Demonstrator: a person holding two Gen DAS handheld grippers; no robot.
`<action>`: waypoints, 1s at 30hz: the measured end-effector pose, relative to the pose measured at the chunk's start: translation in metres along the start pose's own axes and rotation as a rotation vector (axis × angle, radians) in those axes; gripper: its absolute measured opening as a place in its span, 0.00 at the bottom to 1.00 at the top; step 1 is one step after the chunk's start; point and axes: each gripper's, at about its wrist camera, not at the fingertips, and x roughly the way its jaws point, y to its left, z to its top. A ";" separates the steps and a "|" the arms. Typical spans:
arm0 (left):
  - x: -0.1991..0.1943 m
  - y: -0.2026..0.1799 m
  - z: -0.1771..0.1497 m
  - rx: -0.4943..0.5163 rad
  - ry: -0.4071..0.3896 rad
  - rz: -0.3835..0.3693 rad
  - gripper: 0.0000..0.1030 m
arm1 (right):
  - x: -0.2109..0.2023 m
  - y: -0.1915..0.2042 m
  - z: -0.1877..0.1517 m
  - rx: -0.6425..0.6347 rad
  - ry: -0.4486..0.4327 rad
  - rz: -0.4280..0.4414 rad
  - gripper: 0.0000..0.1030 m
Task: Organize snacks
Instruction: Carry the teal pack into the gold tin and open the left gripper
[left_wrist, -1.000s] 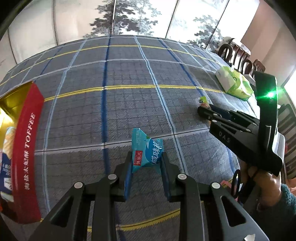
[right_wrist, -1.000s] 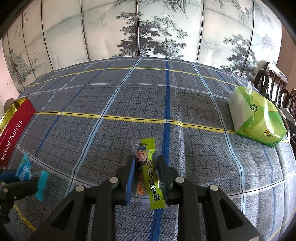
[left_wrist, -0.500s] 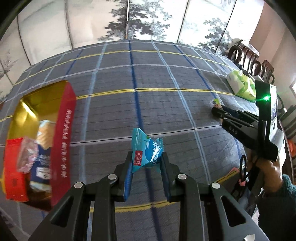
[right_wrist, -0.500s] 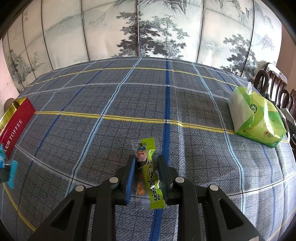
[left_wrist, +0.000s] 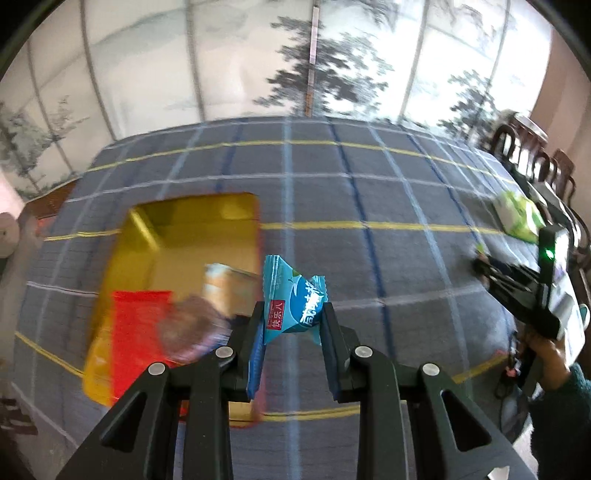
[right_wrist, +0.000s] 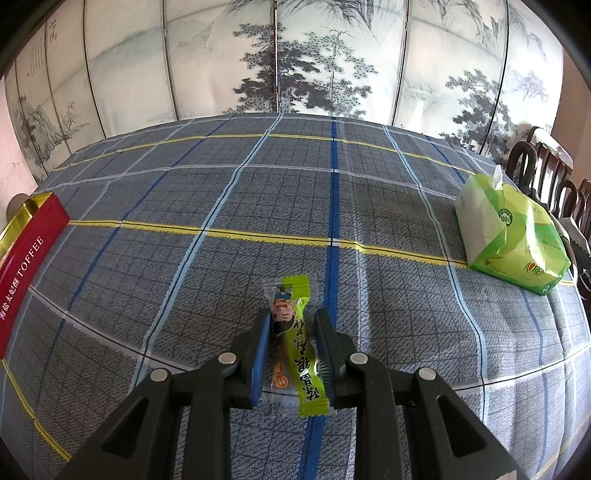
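My left gripper (left_wrist: 291, 317) is shut on a blue snack packet (left_wrist: 293, 301) and holds it in the air by the right edge of an open toffee tin (left_wrist: 155, 236), gold inside. Several snacks lie in the tin, among them a red packet (left_wrist: 136, 328). In the right wrist view my right gripper (right_wrist: 291, 325) is shut on a green candy stick (right_wrist: 295, 343) above the checked tablecloth (right_wrist: 221, 258). The tin's red side (right_wrist: 22, 266) reading TOFFEE shows at that view's far left. The right gripper (left_wrist: 517, 288) also appears at the right of the left wrist view, held by a hand (left_wrist: 546, 354).
A green tissue pack (right_wrist: 509, 236) lies at the table's right side. Dark wooden chairs (right_wrist: 546, 166) stand beyond the right edge. A painted folding screen (right_wrist: 295, 55) closes off the far side of the table.
The left gripper has carried the blue packet up and to the left, so the open tin has come into full view below it. The right gripper and its green candy have stayed still.
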 end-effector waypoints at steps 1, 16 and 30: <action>-0.001 0.008 0.002 -0.010 -0.005 0.013 0.24 | 0.000 0.000 0.000 0.000 0.000 0.000 0.24; 0.026 0.092 0.009 -0.109 0.043 0.150 0.24 | -0.001 -0.002 0.000 -0.007 0.000 -0.008 0.24; 0.038 0.106 -0.002 -0.114 0.070 0.153 0.28 | -0.001 0.001 0.000 -0.014 0.000 -0.017 0.24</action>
